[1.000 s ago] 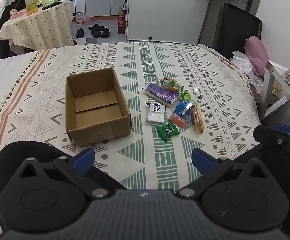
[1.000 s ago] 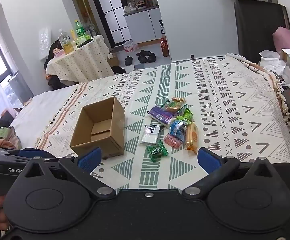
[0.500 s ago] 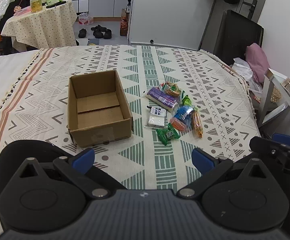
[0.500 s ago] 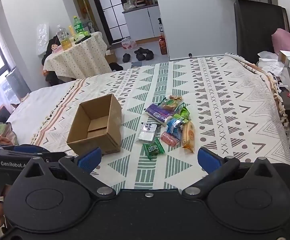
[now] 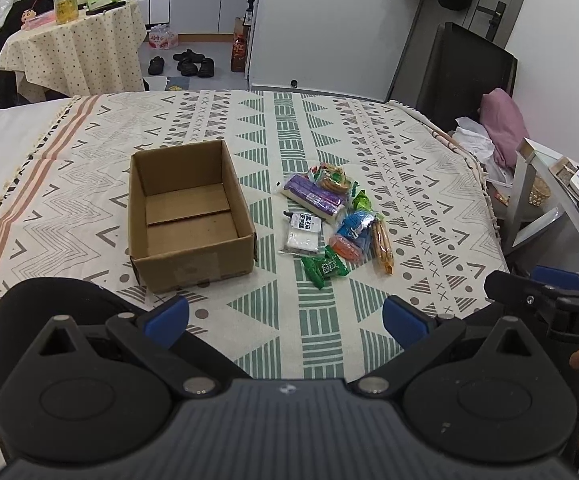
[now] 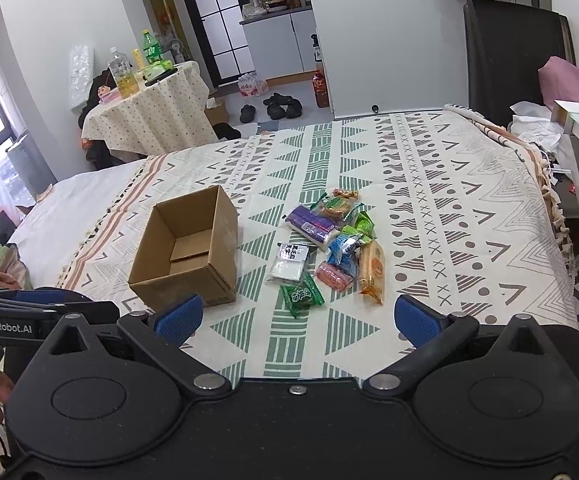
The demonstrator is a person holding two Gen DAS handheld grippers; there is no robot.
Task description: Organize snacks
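An open cardboard box [image 5: 189,216] [image 6: 187,254] with nothing in it sits on the patterned cloth. To its right lies a heap of snack packets [image 5: 335,218] [image 6: 329,244]: a purple pack [image 5: 315,196], a white pack [image 5: 303,232], a green pack [image 5: 324,267] [image 6: 301,295], a blue one [image 5: 355,226] and a long orange one [image 6: 371,272]. My left gripper [image 5: 285,320] hangs open near the cloth's front edge, short of both. My right gripper [image 6: 297,318] is open too, nothing between its blue pads.
The patterned cloth [image 5: 289,140] covers a bed. Behind it stand a round table with bottles [image 5: 73,44], shoes on the floor [image 5: 187,64], a dark chair [image 5: 465,76] and a cluttered side table [image 5: 549,200] at the right edge.
Both views have pulled back and risen slightly, so the box and snacks sit a little farther off. Nothing on the cloth has moved; both grippers stay open.
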